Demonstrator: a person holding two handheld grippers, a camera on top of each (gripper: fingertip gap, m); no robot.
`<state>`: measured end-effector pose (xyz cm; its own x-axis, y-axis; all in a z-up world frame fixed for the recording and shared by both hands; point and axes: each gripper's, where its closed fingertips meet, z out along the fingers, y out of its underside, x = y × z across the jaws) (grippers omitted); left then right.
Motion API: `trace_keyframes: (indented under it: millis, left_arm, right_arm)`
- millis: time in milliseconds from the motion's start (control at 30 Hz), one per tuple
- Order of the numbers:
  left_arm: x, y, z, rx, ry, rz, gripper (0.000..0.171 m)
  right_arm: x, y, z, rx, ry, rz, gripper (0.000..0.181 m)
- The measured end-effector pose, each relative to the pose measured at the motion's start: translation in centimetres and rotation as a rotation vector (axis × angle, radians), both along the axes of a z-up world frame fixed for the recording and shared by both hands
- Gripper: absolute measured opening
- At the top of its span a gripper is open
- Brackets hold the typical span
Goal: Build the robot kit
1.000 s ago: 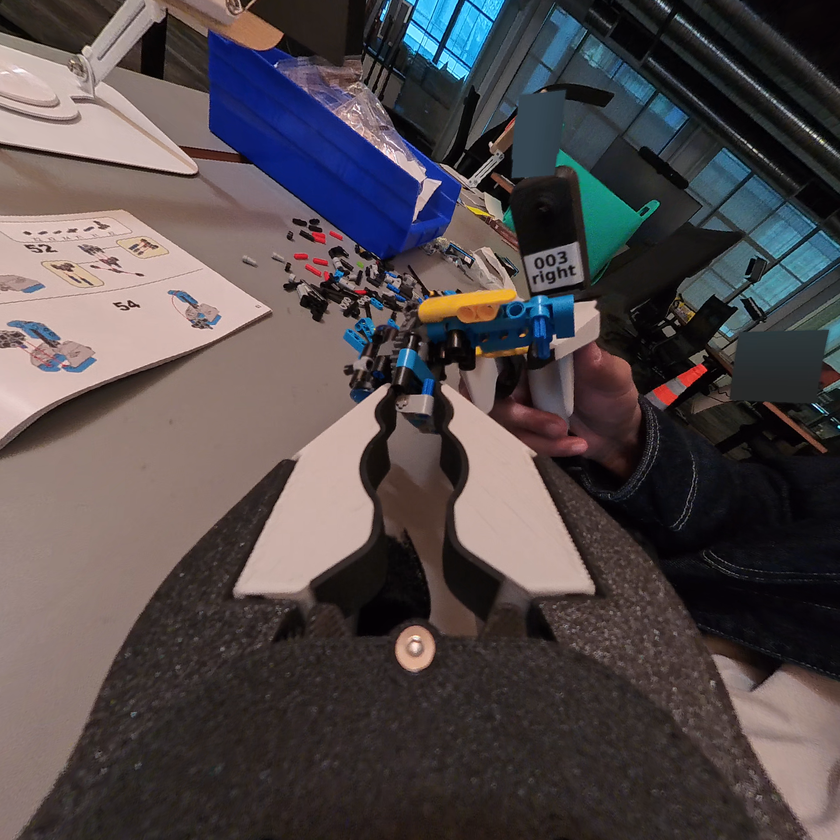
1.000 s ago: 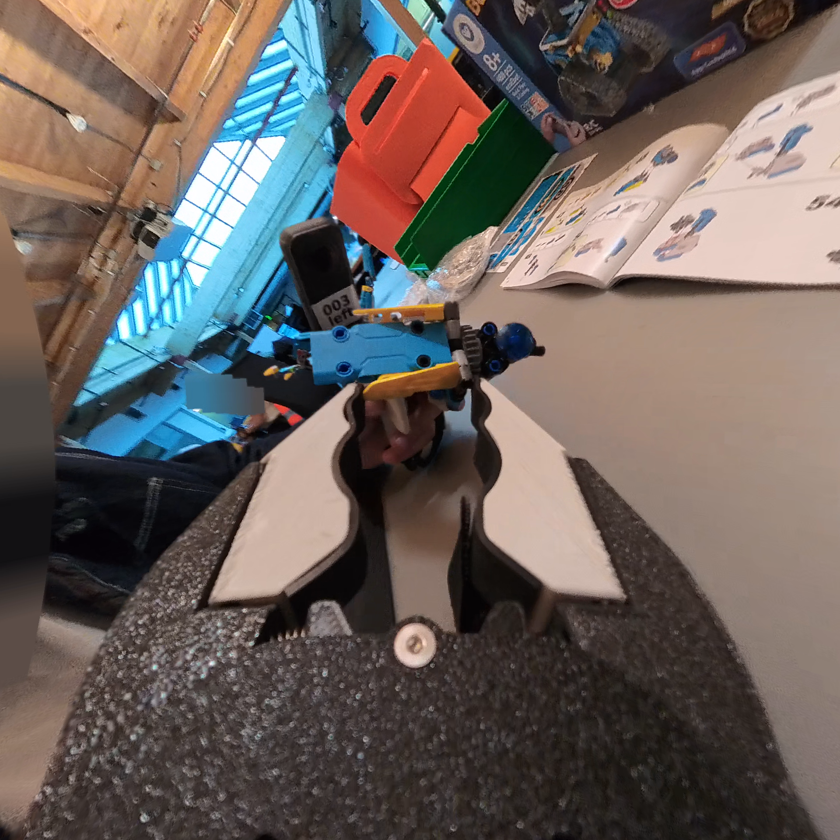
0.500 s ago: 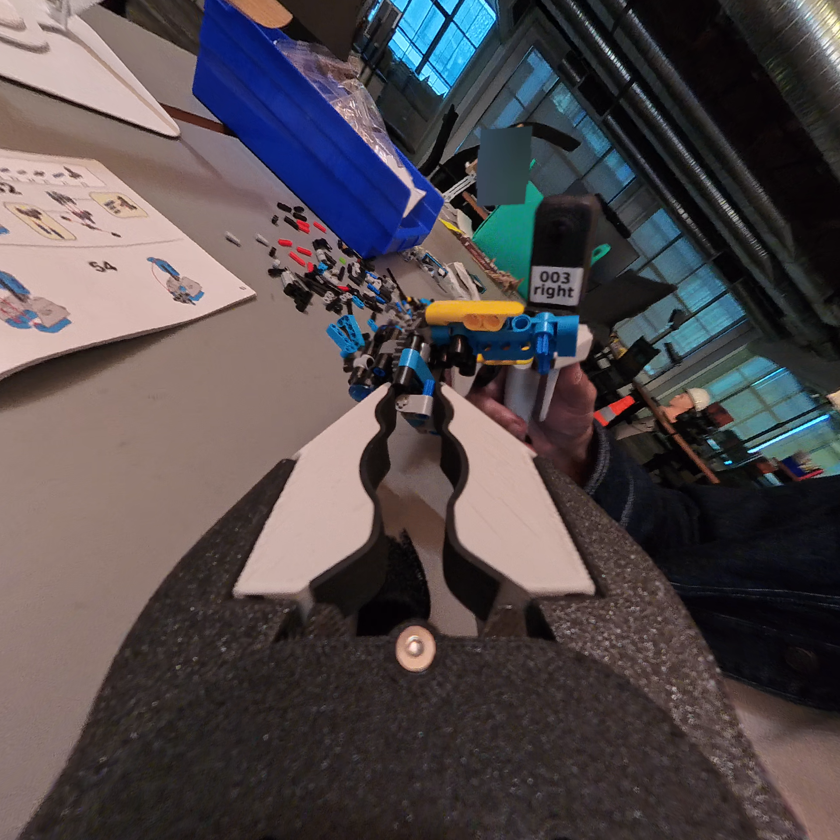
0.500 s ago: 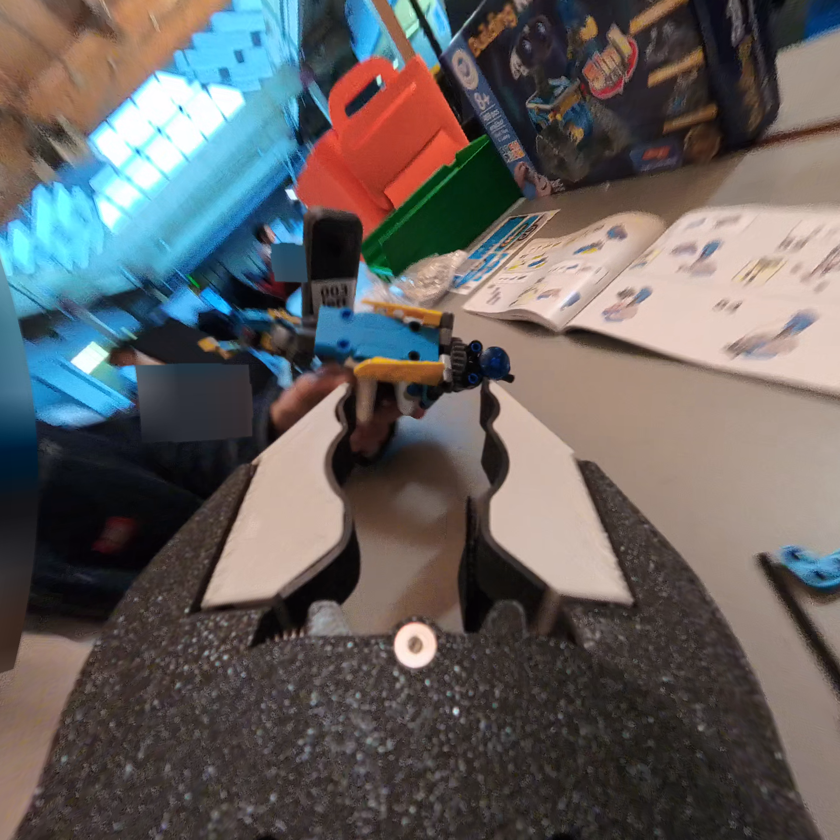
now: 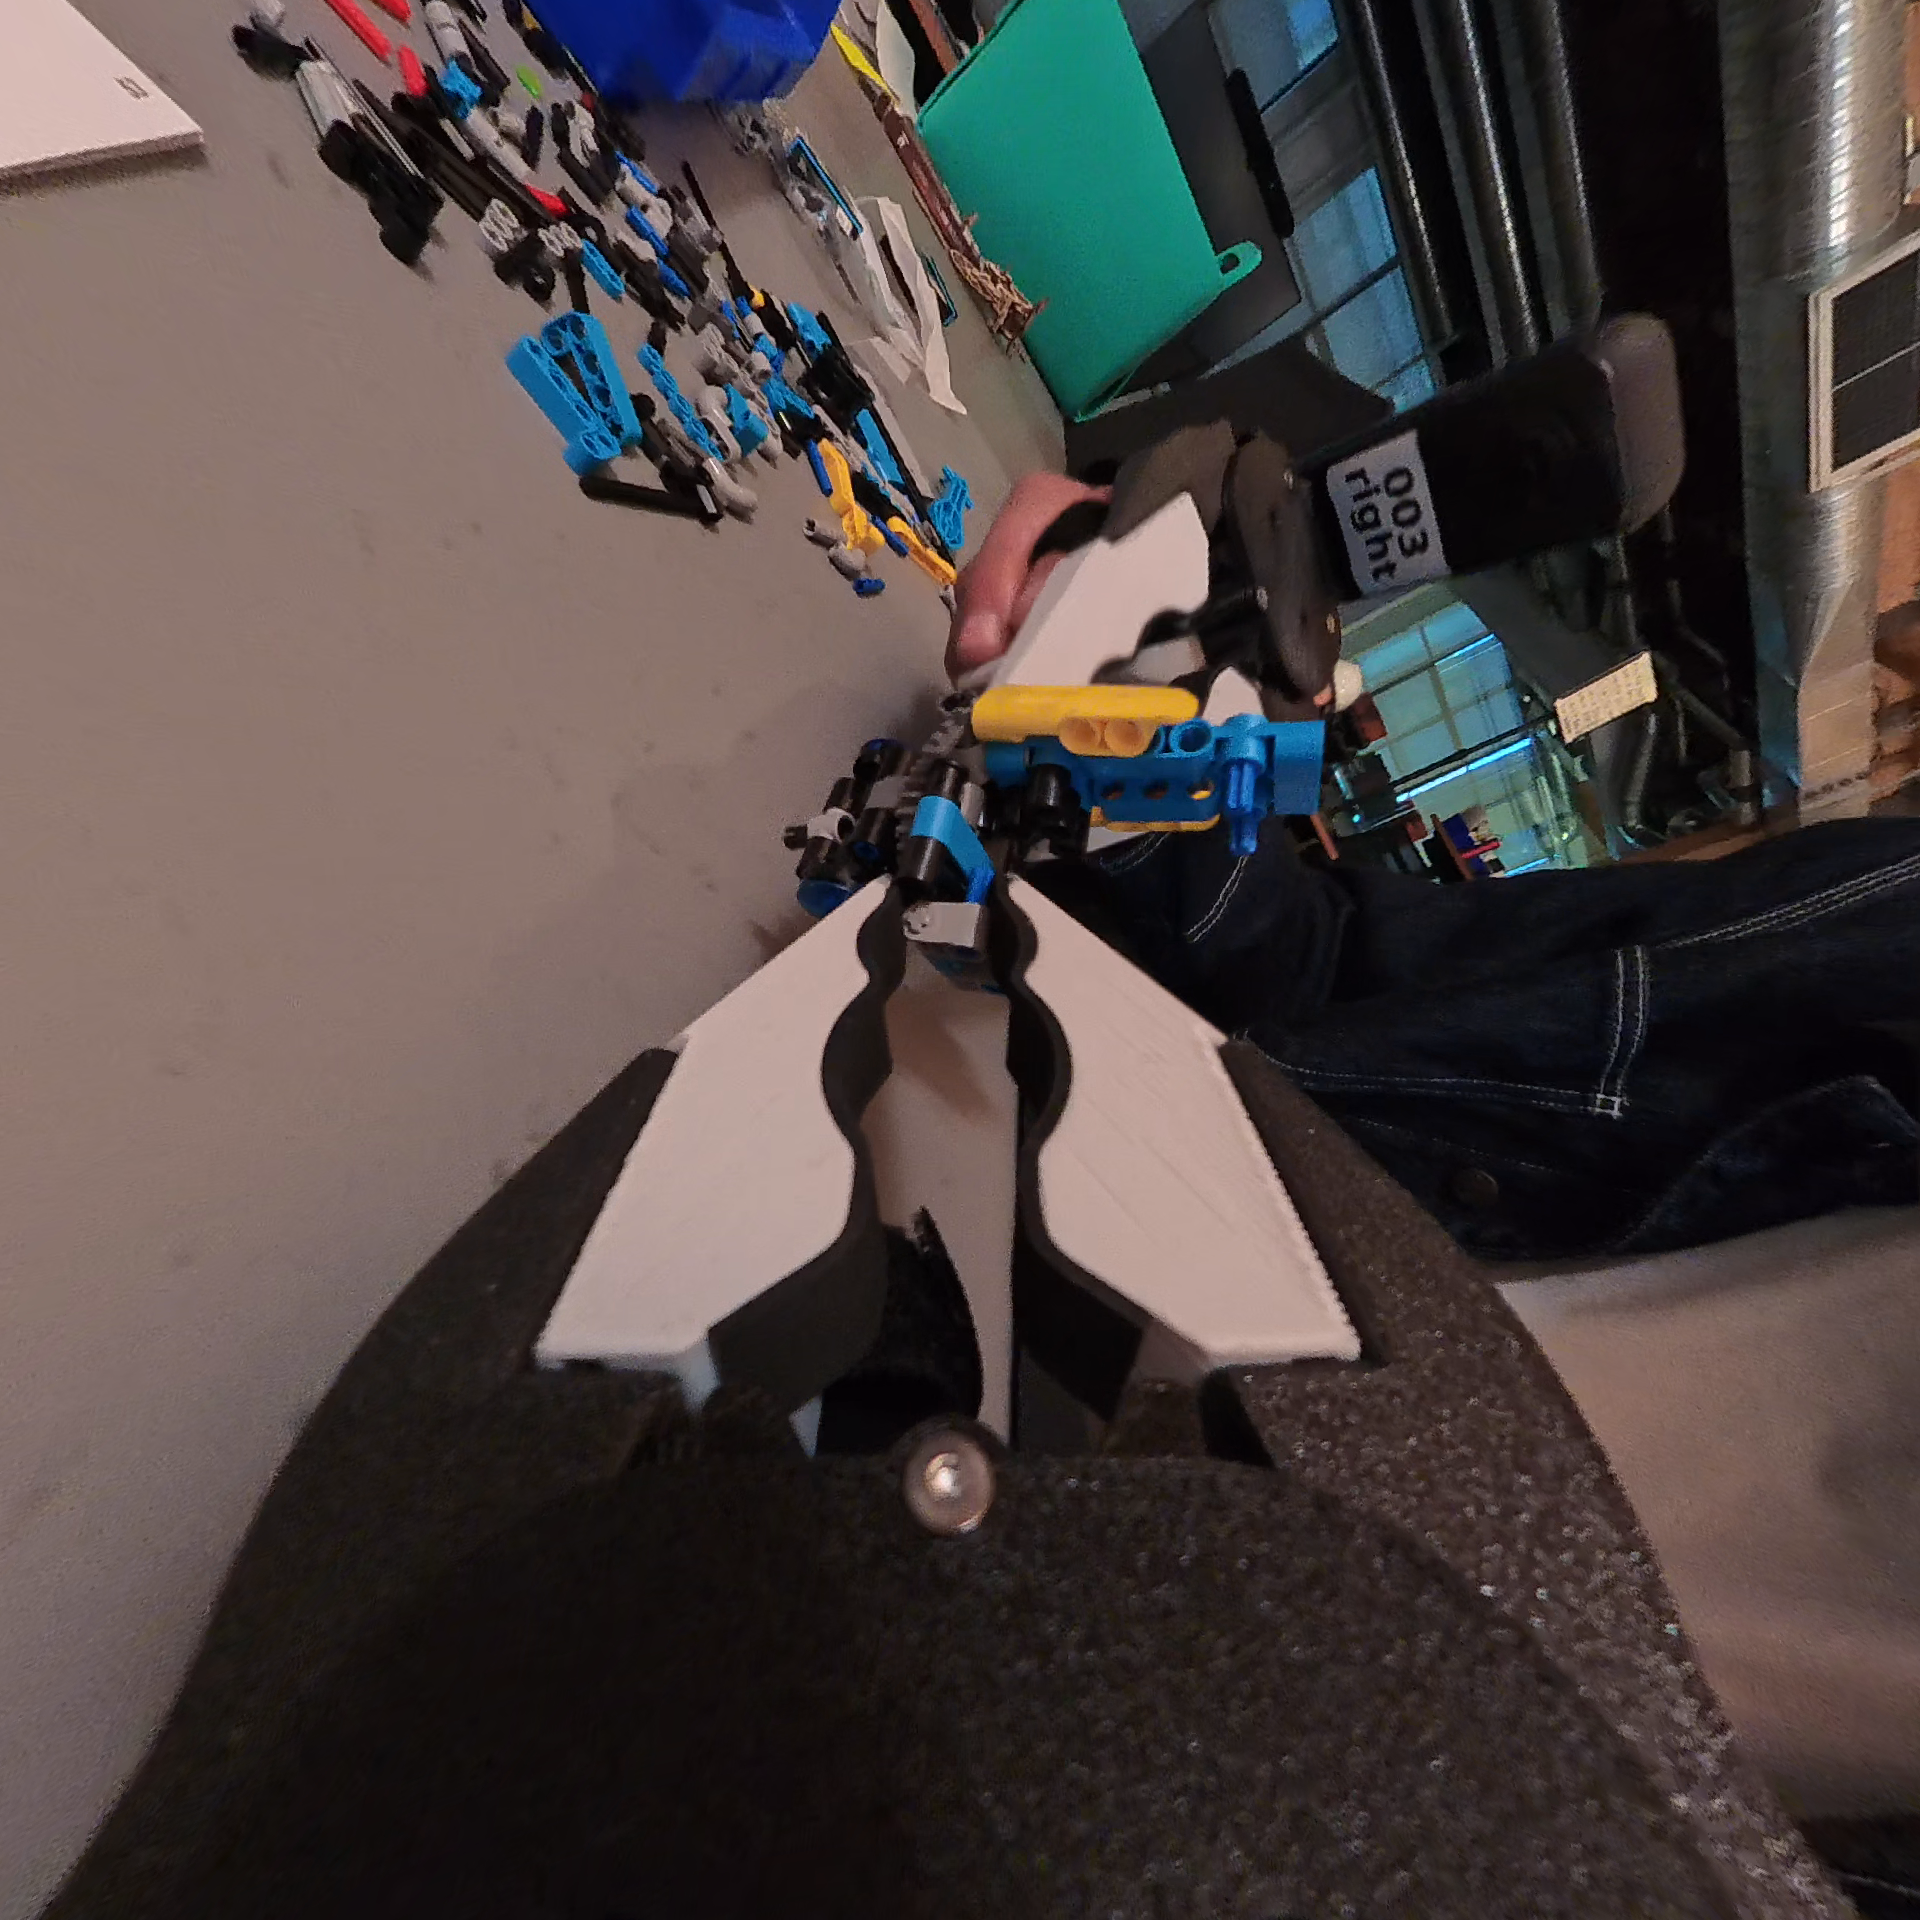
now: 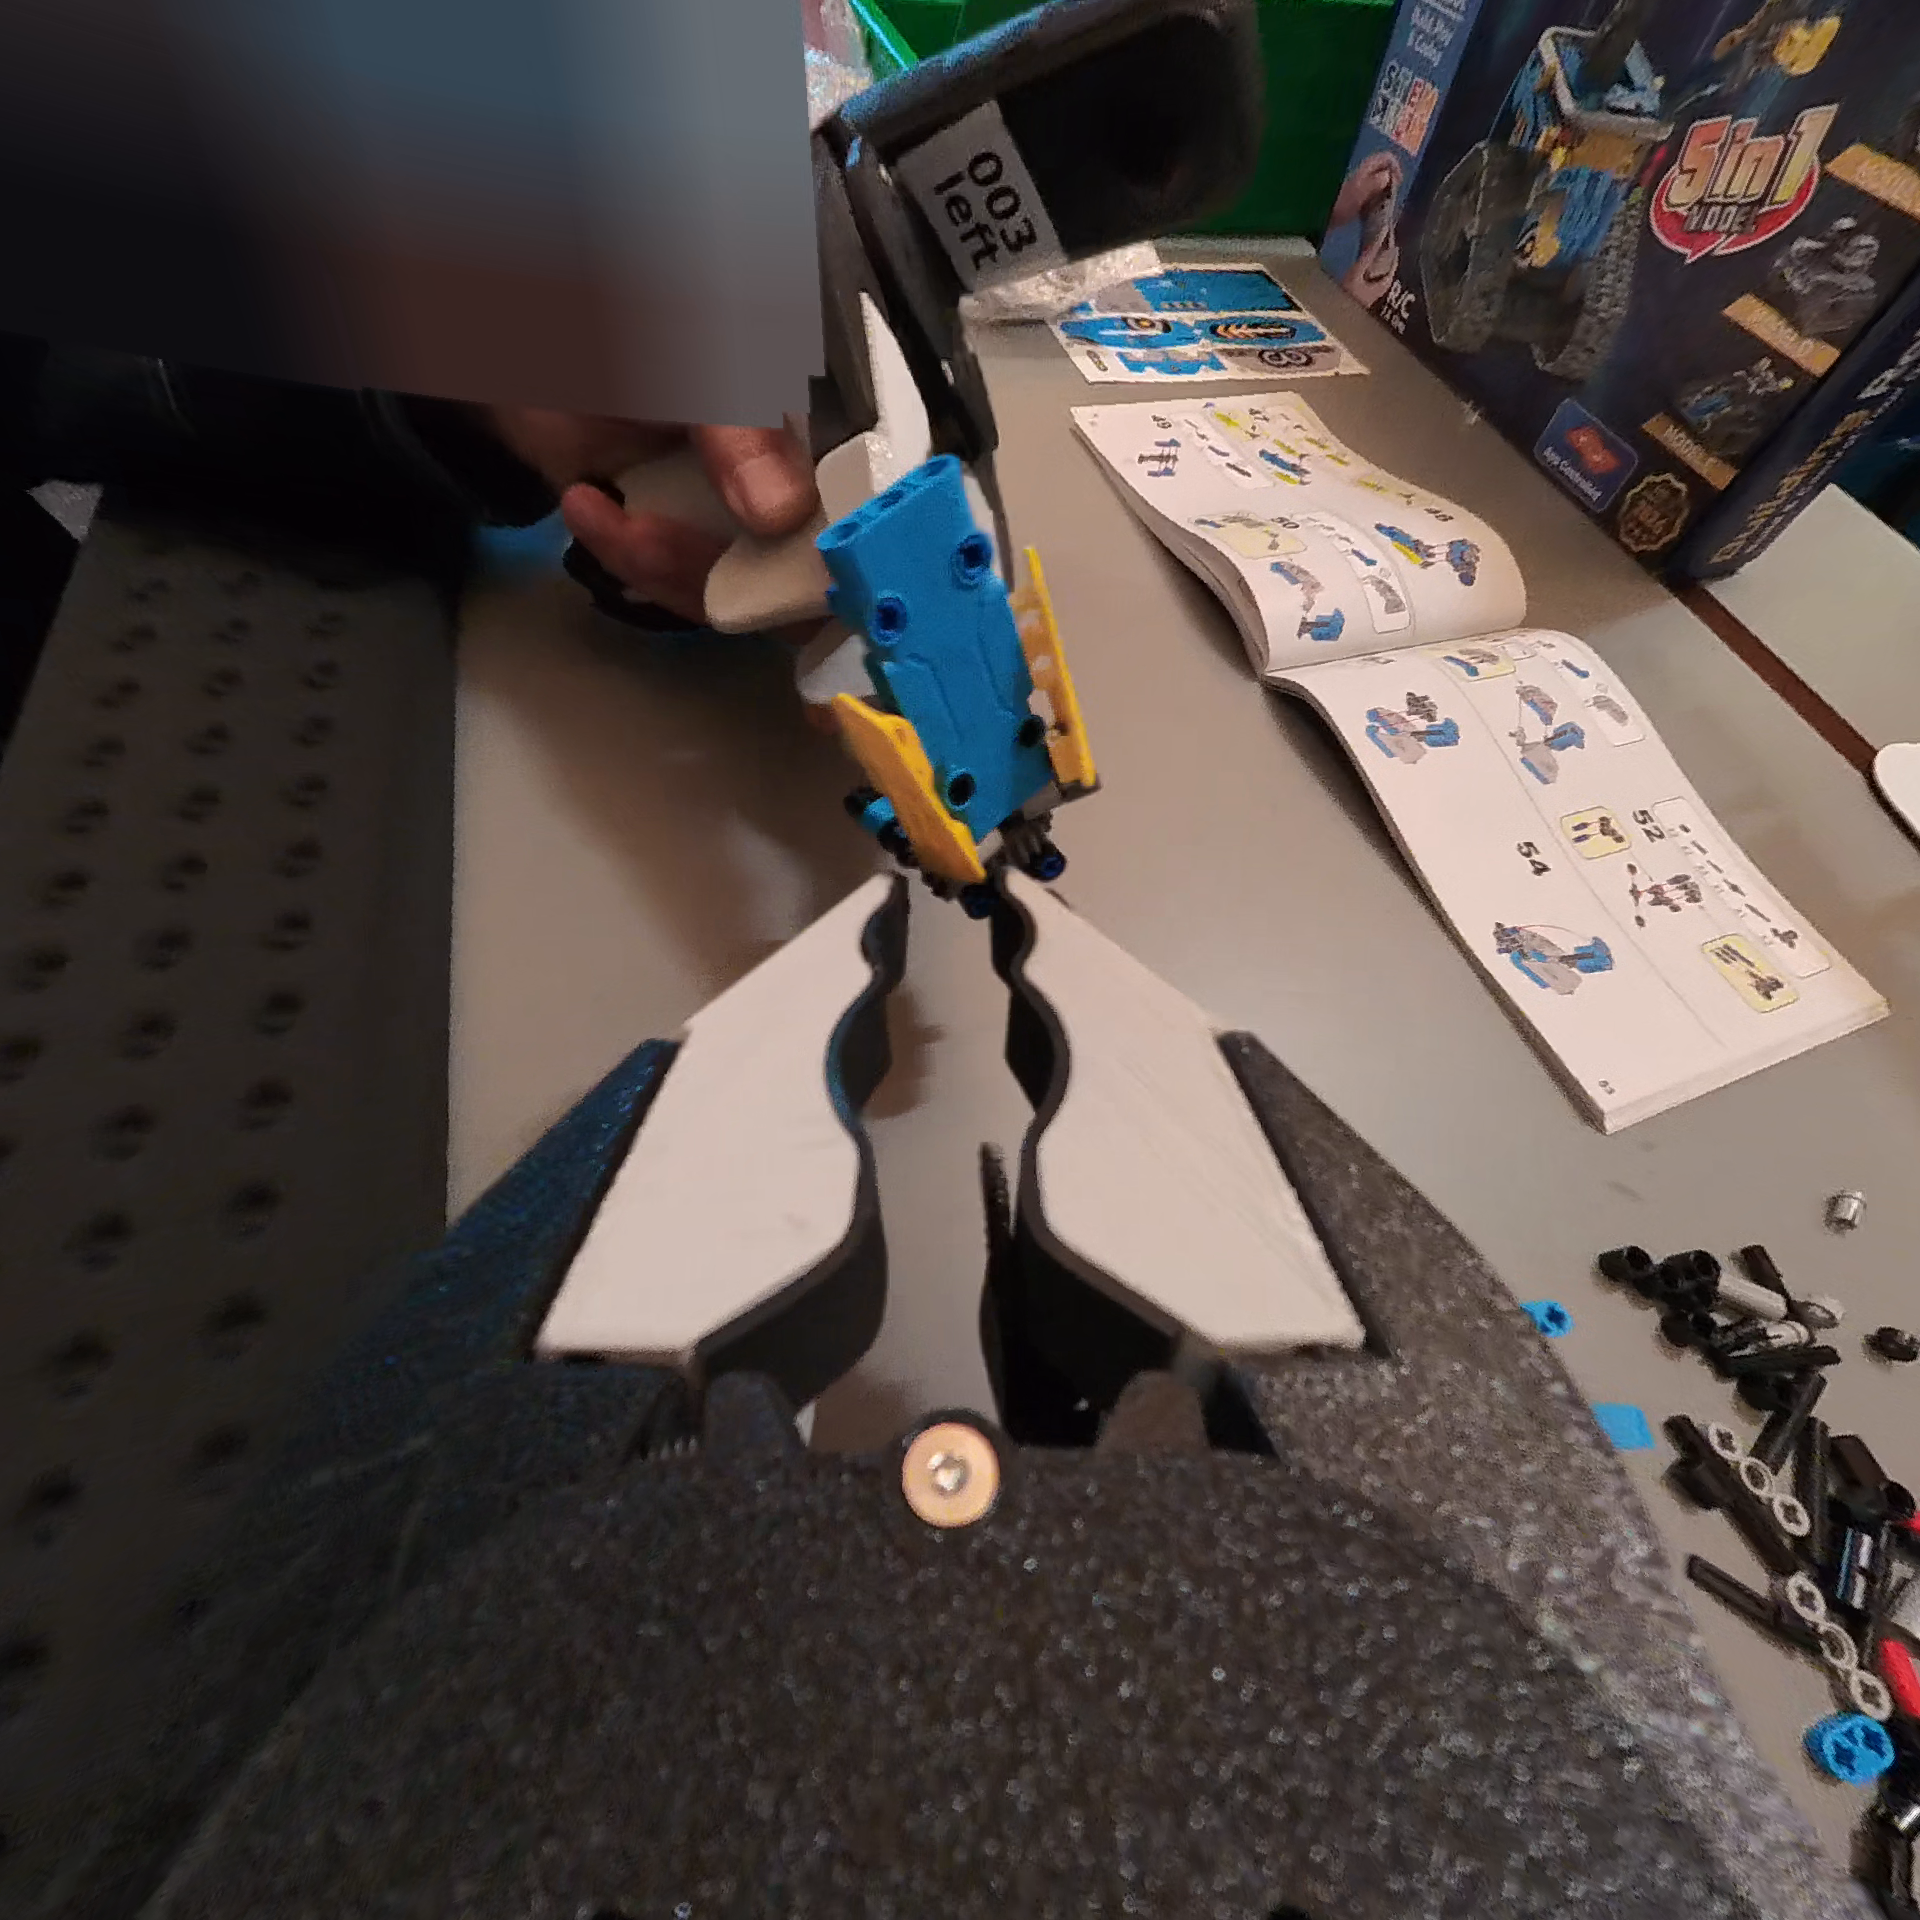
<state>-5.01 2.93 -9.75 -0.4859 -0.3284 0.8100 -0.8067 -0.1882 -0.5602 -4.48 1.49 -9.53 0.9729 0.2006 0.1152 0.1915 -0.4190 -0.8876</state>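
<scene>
While my left tool [image 5: 948, 925] pinches the grey-and-blue end of the brick model [image 5: 1081, 774] between nearly closed fingers, the model's long axis runs crosswise to that tool, its blue and yellow end reaching right, above the near edge of the counter [image 5: 312, 727]. My right tool [image 6: 948, 902] has its tips narrowed around the model's small black-and-blue end; whether they grip I cannot tell. From there the model [image 6: 951, 665] points straight away. Loose pieces [image 5: 665, 343] lie far left, an open instruction booklet [image 6: 1507, 748] to the right.
</scene>
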Motion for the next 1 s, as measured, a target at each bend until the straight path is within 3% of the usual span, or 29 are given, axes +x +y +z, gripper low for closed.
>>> trace_keyframes:
  millis: [333, 500, 633, 700, 767, 900, 1000]
  left_arm:
    - [0.9, 0.7, -0.2, -0.092, 0.071, 0.052, 0.015]
    - [1.6, 0.9, 0.0, -0.082, 0.039, 0.114, 0.015]
    - [2.2, 1.0, 1.6, 0.003, -0.140, 0.144, 0.020]
    - [2.7, 1.6, 2.1, 0.104, -0.248, 0.187, 0.052]
    - [2.9, 2.1, 2.7, 0.200, -0.370, 0.217, 0.074]
    - [2.4, 1.3, 3.1, 0.390, -0.592, 0.205, 0.087]
    - [2.5, 0.3, 2.7, 0.495, -0.682, 0.218, 0.083]
  right_arm:
    - [0.8, 0.8, -0.1, -0.008, 0.020, -0.111, 0.009]
    - [1.4, 1.0, -0.1, 0.006, 0.137, -0.162, 0.008]
    - [1.9, 0.8, 1.4, 0.081, 0.251, -0.160, 0.007]
    - [2.2, 0.5, 2.2, 0.118, 0.306, -0.158, 0.006]
    - [2.2, 0.4, 2.7, 0.144, 0.360, -0.151, 0.005]
    - [2.4, 0.3, 2.9, 0.151, 0.421, -0.154, 0.005]
    - [1.9, 0.6, 2.9, 0.151, 0.468, -0.145, 0.004]
